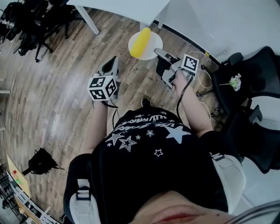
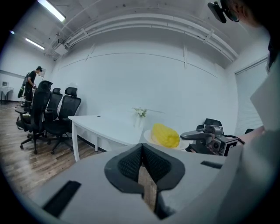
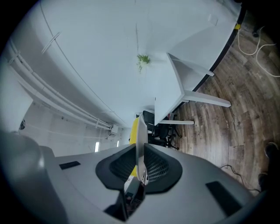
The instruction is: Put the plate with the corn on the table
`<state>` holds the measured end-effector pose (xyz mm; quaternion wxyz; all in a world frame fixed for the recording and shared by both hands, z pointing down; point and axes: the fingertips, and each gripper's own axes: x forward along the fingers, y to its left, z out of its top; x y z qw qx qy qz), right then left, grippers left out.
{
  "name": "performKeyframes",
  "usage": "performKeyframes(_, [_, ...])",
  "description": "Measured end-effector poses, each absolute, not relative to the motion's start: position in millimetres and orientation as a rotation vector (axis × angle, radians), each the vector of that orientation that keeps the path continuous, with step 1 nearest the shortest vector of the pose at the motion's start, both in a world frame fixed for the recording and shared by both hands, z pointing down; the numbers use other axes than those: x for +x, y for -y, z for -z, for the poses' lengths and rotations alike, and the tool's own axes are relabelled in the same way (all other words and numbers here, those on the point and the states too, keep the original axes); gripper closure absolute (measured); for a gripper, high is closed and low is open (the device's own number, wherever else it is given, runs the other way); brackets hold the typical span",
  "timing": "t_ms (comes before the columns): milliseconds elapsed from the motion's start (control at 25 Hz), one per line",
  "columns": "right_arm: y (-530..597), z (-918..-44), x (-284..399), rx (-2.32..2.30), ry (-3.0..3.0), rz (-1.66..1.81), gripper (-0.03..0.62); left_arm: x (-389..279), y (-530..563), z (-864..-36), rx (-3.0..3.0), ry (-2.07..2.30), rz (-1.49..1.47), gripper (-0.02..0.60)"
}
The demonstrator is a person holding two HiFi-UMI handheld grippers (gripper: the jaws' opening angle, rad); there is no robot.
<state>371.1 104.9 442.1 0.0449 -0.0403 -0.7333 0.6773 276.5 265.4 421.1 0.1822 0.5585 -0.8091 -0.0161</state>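
Note:
A white plate (image 1: 154, 43) with a yellow corn cob (image 1: 140, 42) on it hangs in the air over the wooden floor, just short of the white table (image 1: 127, 9). My right gripper (image 1: 159, 53) is shut on the plate's near right rim. In the right gripper view the plate (image 3: 141, 135) stands edge-on between the pads, with the corn (image 3: 132, 131) behind it. My left gripper (image 1: 113, 62) hovers left of the plate, apart from it, shut with nothing in it. The left gripper view shows the corn (image 2: 165, 134) and the right gripper (image 2: 197, 134) ahead.
Black office chairs (image 1: 26, 26) stand at the far left and another chair (image 1: 253, 78) at the right, with a small flower sprig (image 1: 236, 82) by it. Cables (image 1: 202, 79) lie on the floor on the right. A black bag (image 1: 41, 162) lies behind on the left. A person (image 2: 31, 83) stands far off.

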Motion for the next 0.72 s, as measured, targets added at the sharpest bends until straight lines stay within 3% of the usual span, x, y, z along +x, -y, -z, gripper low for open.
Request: performKeyframes(720, [-45, -451, 305, -0.263, 2.179, -2.033, 0.554, 226, -226, -437, 1.422, 2.359, 0.021, 0.574])
